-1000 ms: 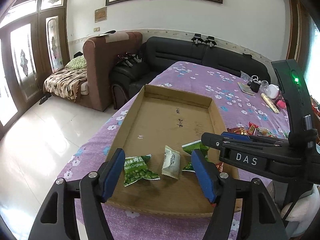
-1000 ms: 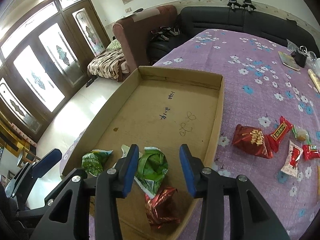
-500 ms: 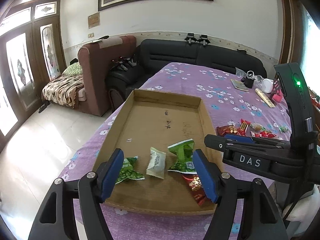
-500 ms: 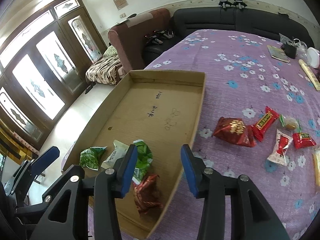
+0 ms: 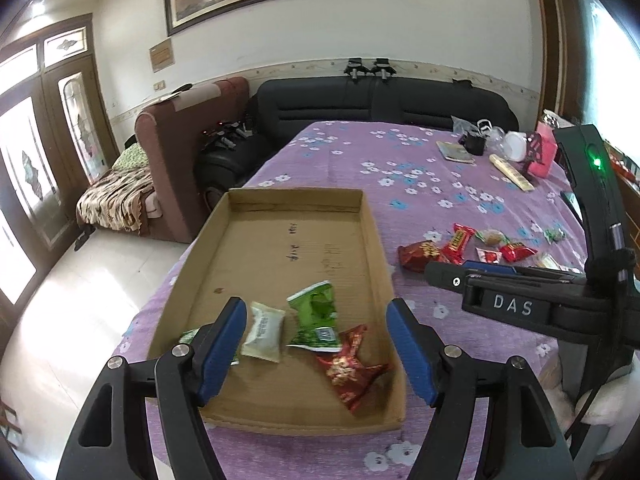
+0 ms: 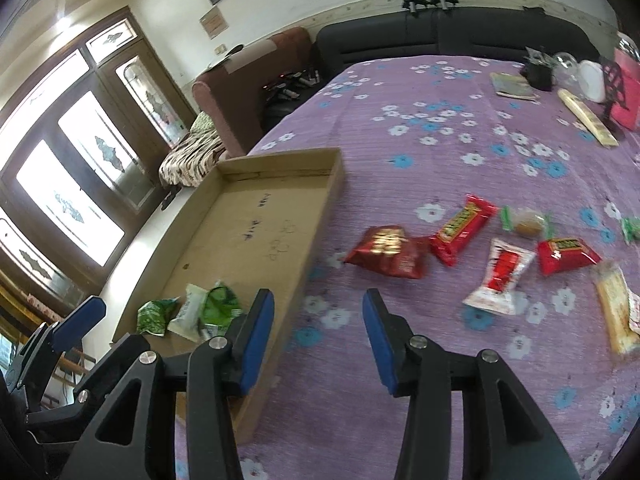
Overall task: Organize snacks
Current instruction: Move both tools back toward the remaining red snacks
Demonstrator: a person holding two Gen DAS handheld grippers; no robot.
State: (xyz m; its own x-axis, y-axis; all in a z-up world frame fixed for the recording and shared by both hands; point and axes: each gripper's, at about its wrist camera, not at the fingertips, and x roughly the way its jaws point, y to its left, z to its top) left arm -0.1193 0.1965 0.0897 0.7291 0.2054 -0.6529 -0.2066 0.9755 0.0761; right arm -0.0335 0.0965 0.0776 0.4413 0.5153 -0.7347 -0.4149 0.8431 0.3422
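Both claws tilt downward, empty: left claw (image 5: 316,344) wide over the tray (image 5: 376,240), right claw (image 6: 318,330) narrower.

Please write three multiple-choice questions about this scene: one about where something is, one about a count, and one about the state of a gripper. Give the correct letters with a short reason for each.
1. Where does the crumpled red packet lie?
A. inside the cardboard tray, at its near end
B. on the black sofa
C. on the floor

2. How many snack packets are inside the tray?
A. one
B. four
C. seven

3. What is the state of the right gripper?
A. shut on a red packet
B. open, with nothing between its fingers
C. shut on the tray wall

Answers:
1 A: the left wrist view shows it on the tray floor near the front wall.
2 B: two green packets, a pale one and the red one.
3 B: only the purple tablecloth shows between its blue pads.
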